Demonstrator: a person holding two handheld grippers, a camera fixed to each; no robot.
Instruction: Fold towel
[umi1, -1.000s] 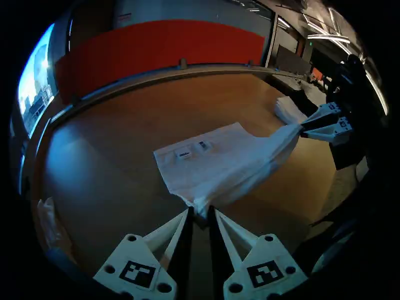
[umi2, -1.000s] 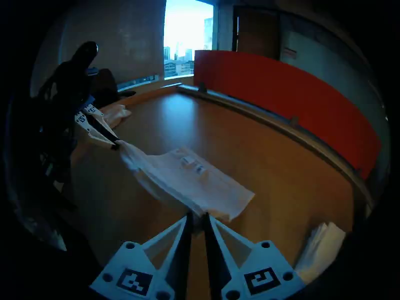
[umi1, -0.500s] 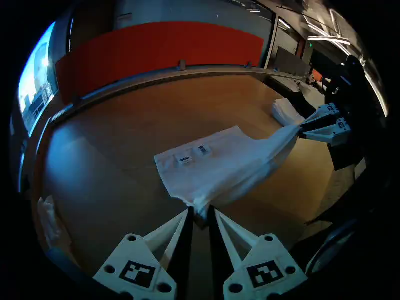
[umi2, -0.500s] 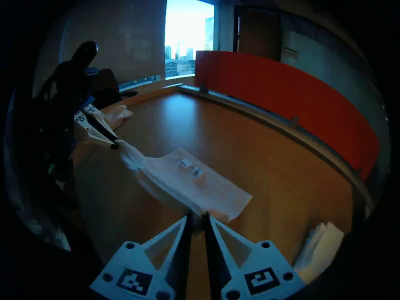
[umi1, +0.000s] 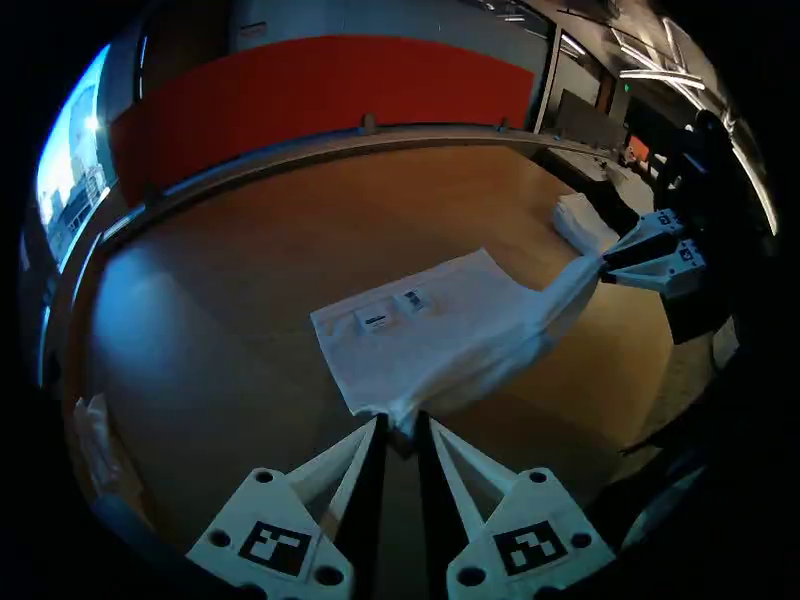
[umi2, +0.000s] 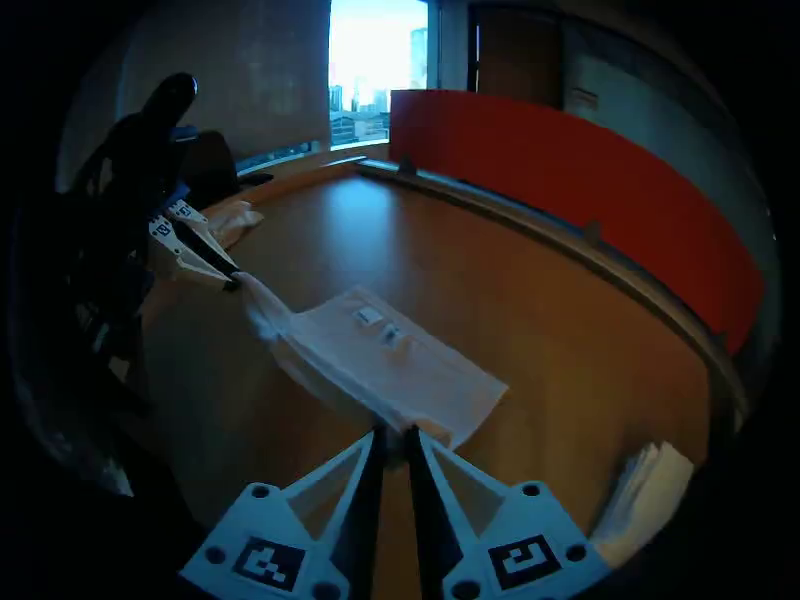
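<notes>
The white towel (umi1: 440, 330) lies mostly flat on the wooden table (umi1: 230, 250), its near edge lifted off the surface and stretched between the two tools. Two small tags (umi1: 392, 310) sit on its upper face; their markings are too small to make out. The left gripper (umi1: 400, 425) is clenched on one near corner, the cloth bunched between its fingertips, so the pinch itself is partly hidden by the fabric. The right gripper (umi2: 393, 432) is likewise closed on the opposite near corner; the left gripper view shows it at the far right with the towel drawn into a taut twisted strip. The person (umi2: 130, 190) holding the tools shows as a dark silhouette, details indistinct. A stack of folded cloths (umi2: 645, 495) rests at the table edge, partly cut off by the edge of the right gripper view. Another pale cloth (umi1: 95, 450) lies at the low left of the left gripper view, dim and partly cut off. A red partition (umi1: 320, 85) runs along the table's far side, and a bright window (umi2: 375, 65) stands beyond.
</notes>
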